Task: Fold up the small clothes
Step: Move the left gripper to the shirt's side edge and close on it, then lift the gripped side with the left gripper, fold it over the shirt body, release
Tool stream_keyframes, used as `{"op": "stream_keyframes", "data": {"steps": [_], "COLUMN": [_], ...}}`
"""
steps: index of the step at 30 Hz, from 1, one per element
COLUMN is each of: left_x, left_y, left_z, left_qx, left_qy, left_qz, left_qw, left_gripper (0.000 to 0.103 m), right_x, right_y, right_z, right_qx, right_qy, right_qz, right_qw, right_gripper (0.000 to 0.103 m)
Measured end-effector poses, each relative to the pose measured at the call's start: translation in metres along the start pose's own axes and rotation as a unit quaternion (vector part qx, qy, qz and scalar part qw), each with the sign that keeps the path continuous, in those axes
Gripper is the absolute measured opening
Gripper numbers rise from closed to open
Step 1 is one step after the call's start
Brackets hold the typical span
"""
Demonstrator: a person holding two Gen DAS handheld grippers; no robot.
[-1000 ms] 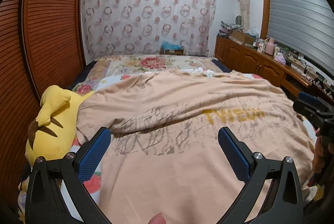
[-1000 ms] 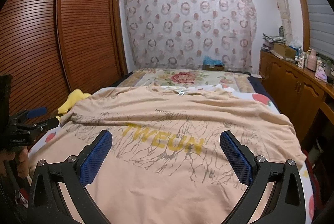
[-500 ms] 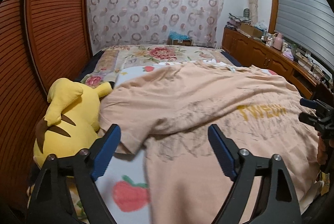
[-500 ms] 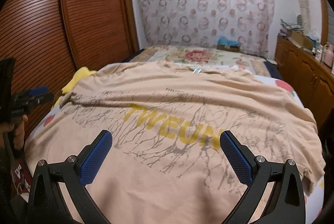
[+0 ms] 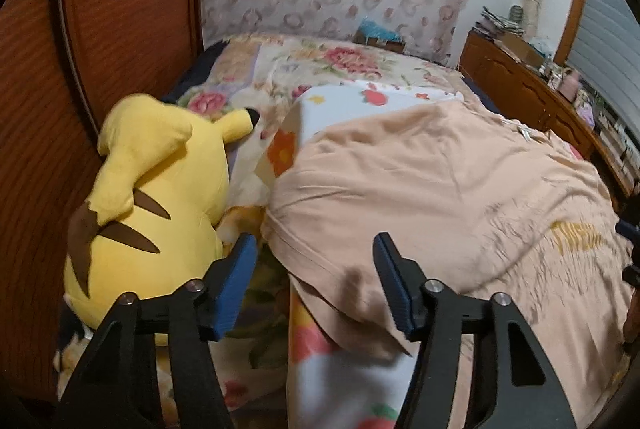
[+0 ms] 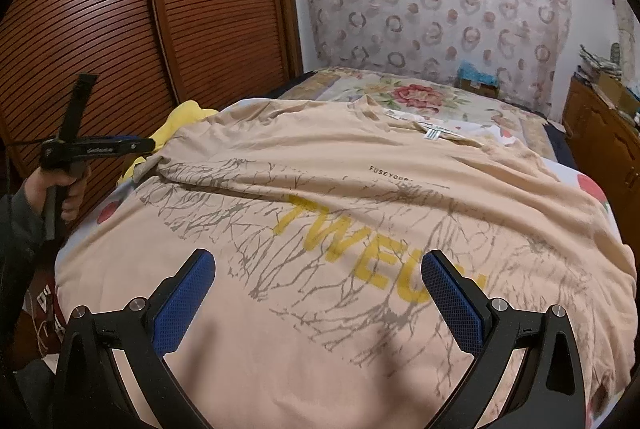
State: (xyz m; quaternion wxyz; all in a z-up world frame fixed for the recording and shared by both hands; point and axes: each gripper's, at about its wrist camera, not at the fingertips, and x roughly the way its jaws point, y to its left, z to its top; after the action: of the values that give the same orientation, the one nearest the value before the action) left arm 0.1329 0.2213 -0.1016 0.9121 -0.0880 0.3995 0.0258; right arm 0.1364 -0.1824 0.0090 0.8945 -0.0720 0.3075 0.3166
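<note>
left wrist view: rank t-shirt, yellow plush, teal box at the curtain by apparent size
1. t-shirt, fills most of the bed
2. yellow plush, clearly smaller, though close to the camera
3. teal box, tiny, but far off, so its true size is unsure

T-shirt (image 6: 360, 229) spread on bed (image 5: 340, 57); plush toy (image 5: 152, 197) left.

Yellow plush toy (image 5: 152, 197) beside louvred wooden doors (image 6: 160, 9); floral bedspread (image 5: 320, 61), patterned curtain (image 6: 432, 1), wooden cabinet (image 5: 520, 89).

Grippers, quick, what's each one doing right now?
Left gripper: jaws closing around the peach T-shirt sleeve, not gripping yet.
Right gripper: open, holding nothing.
</note>
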Motion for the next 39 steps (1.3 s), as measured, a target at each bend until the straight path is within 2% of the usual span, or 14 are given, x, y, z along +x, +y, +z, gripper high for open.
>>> {"op": "stream_keyframes", "data": {"steps": [2, 4, 6, 8, 11, 13, 15, 16, 21, 25, 33, 39], "left_x": [0.012, 0.026, 0.031, 0.032, 0.034, 0.035, 0.034, 0.032, 0.017, -0.005, -0.036, -0.056], "left_y": [0.009, 0.021, 0.028, 0.027, 0.024, 0.022, 0.021, 0.015, 0.000, -0.012, -0.073, -0.128], "left_z": [0.003, 0.005, 0.008, 0.010, 0.013, 0.015, 0.019, 0.020, 0.023, 0.035, 0.063, 0.061], "left_qx": [-0.014, -0.044, -0.071, -0.076, -0.075, -0.075, -0.067, -0.050, 0.007, 0.030, 0.087, 0.135], "left_qy": [0.018, 0.046, 0.052, 0.055, 0.057, 0.055, 0.050, 0.048, 0.029, -0.007, -0.050, -0.060], "left_qz": [-0.008, -0.008, -0.035, -0.040, -0.057, -0.070, -0.059, -0.047, -0.003, 0.008, -0.035, -0.081], "left_qw": [0.9997, 0.9979, 0.9955, 0.9948, 0.9939, 0.9932, 0.9947, 0.9965, 0.9996, 0.9995, 0.9944, 0.9857], "left_gripper": [0.059, 0.054, 0.052, 0.049, 0.038, 0.019, 0.008, 0.007, 0.005, 0.005, 0.005, 0.005], "right_x": [0.003, 0.008, 0.015, 0.019, 0.026, 0.027, 0.027, 0.026, 0.026, 0.026, 0.028, 0.025], "right_y": [-0.004, -0.005, -0.005, -0.005, -0.003, 0.000, 0.001, 0.001, 0.000, -0.004, -0.012, -0.020], "right_z": [0.003, 0.004, 0.005, 0.003, 0.000, 0.001, 0.001, 0.001, -0.002, -0.002, 0.001, 0.002], "right_qx": [-0.002, -0.001, 0.001, 0.006, 0.008, 0.007, 0.008, 0.009, 0.012, 0.017, 0.019, 0.024], "right_qy": [0.001, 0.000, -0.002, -0.001, 0.004, 0.006, 0.004, 0.003, 0.002, 0.001, 0.000, -0.007], "right_qz": [0.002, 0.005, 0.004, 0.004, 0.006, 0.005, 0.006, 0.006, 0.006, 0.004, -0.010, -0.019], "right_qw": [1.000, 1.000, 1.000, 1.000, 1.000, 1.000, 1.000, 1.000, 1.000, 1.000, 1.000, 1.000], "right_gripper": [0.103, 0.103, 0.103, 0.103, 0.103, 0.103, 0.103, 0.103, 0.103, 0.103, 0.103, 0.103]}}
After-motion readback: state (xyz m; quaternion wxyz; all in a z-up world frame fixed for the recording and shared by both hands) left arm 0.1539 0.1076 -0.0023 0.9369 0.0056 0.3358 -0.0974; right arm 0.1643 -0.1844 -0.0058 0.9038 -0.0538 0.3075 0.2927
